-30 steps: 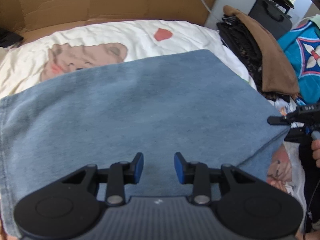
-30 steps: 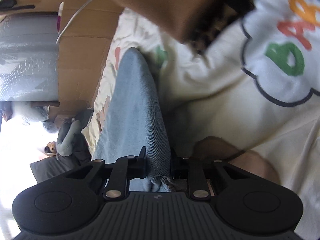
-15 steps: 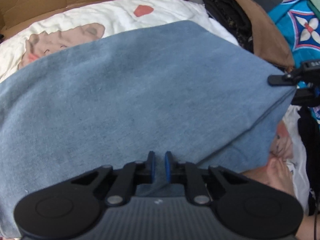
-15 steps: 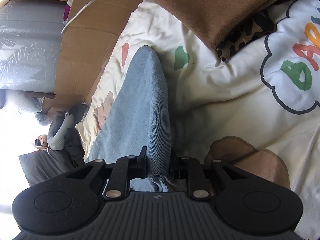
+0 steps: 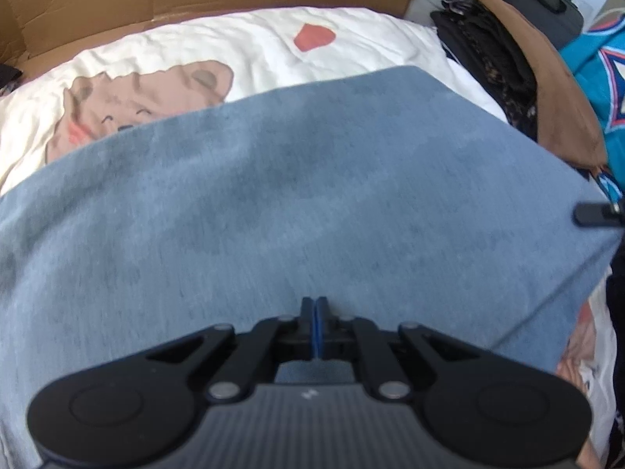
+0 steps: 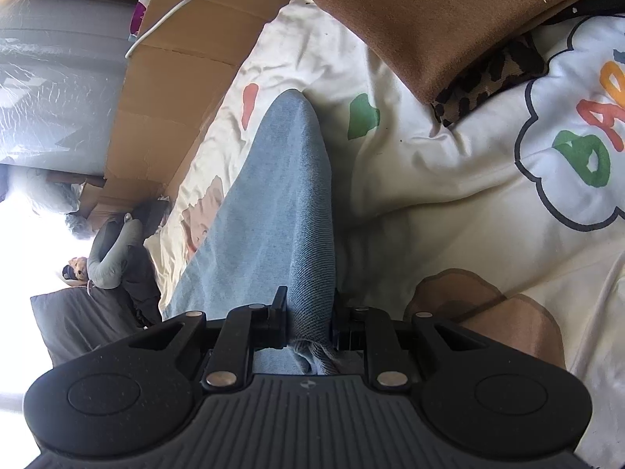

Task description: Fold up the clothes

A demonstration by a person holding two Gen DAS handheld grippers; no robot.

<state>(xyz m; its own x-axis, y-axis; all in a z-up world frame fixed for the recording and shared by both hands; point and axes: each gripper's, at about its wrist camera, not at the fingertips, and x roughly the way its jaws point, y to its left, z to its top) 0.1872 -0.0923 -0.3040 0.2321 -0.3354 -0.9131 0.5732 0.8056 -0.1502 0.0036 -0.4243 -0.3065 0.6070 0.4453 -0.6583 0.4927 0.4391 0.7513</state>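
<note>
- Left gripper (image 5: 316,312) is down over the near edge of the blue denim garment (image 5: 297,195), blue pads pressed together with barely a sliver between them; whether cloth is caught in there, cannot tell
- The denim lies spread wide across the cartoon-print bedspread (image 5: 234,39), covering part of the brown bear printed on it
- Right gripper (image 6: 308,312) is pinching a bunched fold of that denim (image 6: 289,195), the cloth running away from the fingers in a raised ridge over the sheet (image 6: 429,179)
- In the left view, one black fingertip of the right gripper (image 5: 597,213) sits at the garment's right corner
- A brown cloth (image 6: 449,19) lies over a leopard-print piece (image 6: 488,78) near the denim's far end
</note>
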